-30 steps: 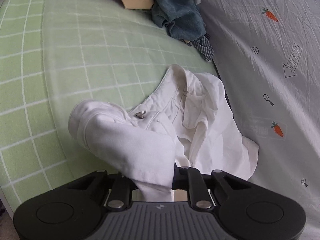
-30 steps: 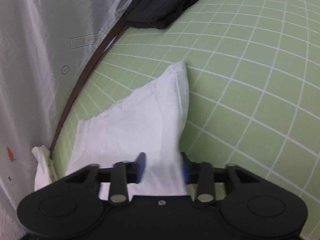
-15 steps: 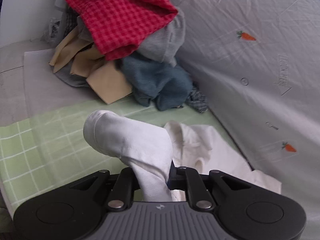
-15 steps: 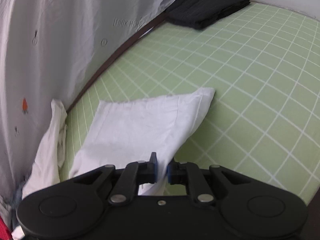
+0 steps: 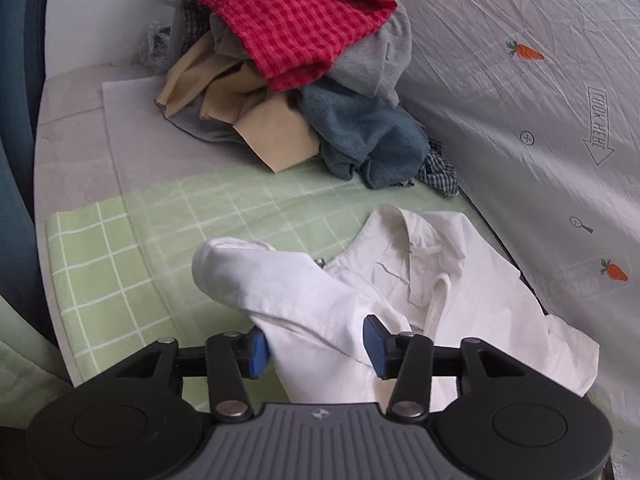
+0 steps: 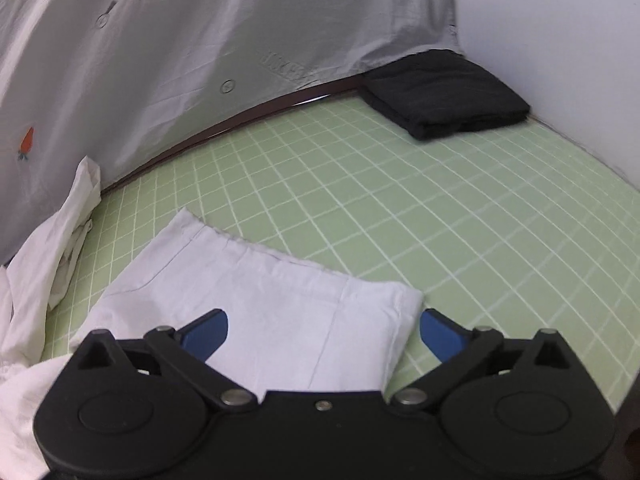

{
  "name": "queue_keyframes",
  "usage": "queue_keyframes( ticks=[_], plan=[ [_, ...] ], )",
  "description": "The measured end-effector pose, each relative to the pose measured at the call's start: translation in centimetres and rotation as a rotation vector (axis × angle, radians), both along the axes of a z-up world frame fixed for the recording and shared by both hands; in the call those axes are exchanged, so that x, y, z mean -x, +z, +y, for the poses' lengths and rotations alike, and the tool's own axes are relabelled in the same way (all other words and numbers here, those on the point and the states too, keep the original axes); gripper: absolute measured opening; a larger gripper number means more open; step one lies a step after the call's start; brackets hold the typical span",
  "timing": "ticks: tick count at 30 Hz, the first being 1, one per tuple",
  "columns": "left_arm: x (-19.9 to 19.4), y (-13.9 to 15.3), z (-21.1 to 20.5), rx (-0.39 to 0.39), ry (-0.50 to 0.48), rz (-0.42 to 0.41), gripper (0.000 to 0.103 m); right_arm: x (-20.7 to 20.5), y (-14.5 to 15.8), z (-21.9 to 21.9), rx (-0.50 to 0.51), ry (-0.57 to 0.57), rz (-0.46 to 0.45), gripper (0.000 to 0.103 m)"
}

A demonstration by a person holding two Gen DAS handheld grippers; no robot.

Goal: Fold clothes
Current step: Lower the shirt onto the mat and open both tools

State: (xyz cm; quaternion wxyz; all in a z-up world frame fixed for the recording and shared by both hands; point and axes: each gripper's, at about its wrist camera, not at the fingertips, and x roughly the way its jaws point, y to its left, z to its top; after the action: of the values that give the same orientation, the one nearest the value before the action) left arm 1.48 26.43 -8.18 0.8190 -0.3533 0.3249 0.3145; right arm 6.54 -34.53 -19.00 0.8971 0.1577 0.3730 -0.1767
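White trousers (image 5: 424, 280) lie on the green checked sheet (image 5: 100, 264), waistband and pockets showing. A bunched fold (image 5: 280, 288) of them lies between the spread blue pads of my left gripper (image 5: 314, 346), which is open. In the right wrist view the flat leg end of the trousers (image 6: 260, 300) lies on the sheet (image 6: 440, 220). My right gripper (image 6: 324, 332) is wide open just above its near edge, with the cloth between the pads but not held.
A pile of unfolded clothes (image 5: 296, 68) with a red checked piece (image 5: 288, 12) on top sits at the far left end. A folded black garment (image 6: 444, 92) lies in the far right corner. A grey carrot-print sheet (image 6: 200, 40) rises along the back.
Both grippers have opened and let go of the white trousers. The leg end now lies flat on the sheet, and the bunched fold has dropped between the left pads.
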Motion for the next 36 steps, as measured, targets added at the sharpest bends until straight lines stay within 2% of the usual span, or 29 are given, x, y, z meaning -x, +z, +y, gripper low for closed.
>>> queue_keyframes(
  ticks=[4,8,11,13,16,20,26,29,32,36],
  plan=[
    [0.2,0.9,-0.4,-0.038,-0.001,0.013,0.057,-3.1,-0.1,0.0,0.005,0.045,-0.011,0.103],
    [-0.4,1.5,-1.4,-0.084,0.011,0.047,0.061,-6.1,-0.8,0.4,0.018,0.102,0.027,0.103],
    [-0.7,2.7,-1.1,-0.104,0.063,0.012,0.063,-7.8,-1.5,0.3,0.004,0.142,0.063,0.103],
    [-1.0,4.0,-0.4,-0.147,0.103,-0.030,0.072,-8.7,-2.0,-0.1,-0.032,0.175,0.098,0.103],
    [-3.3,5.0,0.3,-0.205,0.081,-0.019,0.078,-10.2,-2.5,-0.2,-0.003,0.234,0.129,0.103],
    [-7.9,3.4,-1.1,-0.189,-0.043,0.046,0.079,-12.5,-3.1,-0.5,0.013,0.297,0.157,0.103],
    [-14.0,-1.8,-7.9,-0.121,-0.324,0.137,0.079,-17.0,-4.2,0.6,0.004,0.415,0.200,0.102],
    [-16.5,-4.2,-11.0,-0.119,-0.459,0.207,0.079,-19.0,-4.8,1.9,0.048,0.493,0.219,0.097],
    [-17.3,-5.7,-11.5,-0.111,-0.462,0.271,0.081,-20.4,-5.3,2.5,0.080,0.496,0.218,0.086],
    [-17.5,-7.3,-10.9,-0.074,-0.416,0.330,0.082,-20.3,-5.6,2.8,0.074,0.501,0.183,0.086]
  ],
)
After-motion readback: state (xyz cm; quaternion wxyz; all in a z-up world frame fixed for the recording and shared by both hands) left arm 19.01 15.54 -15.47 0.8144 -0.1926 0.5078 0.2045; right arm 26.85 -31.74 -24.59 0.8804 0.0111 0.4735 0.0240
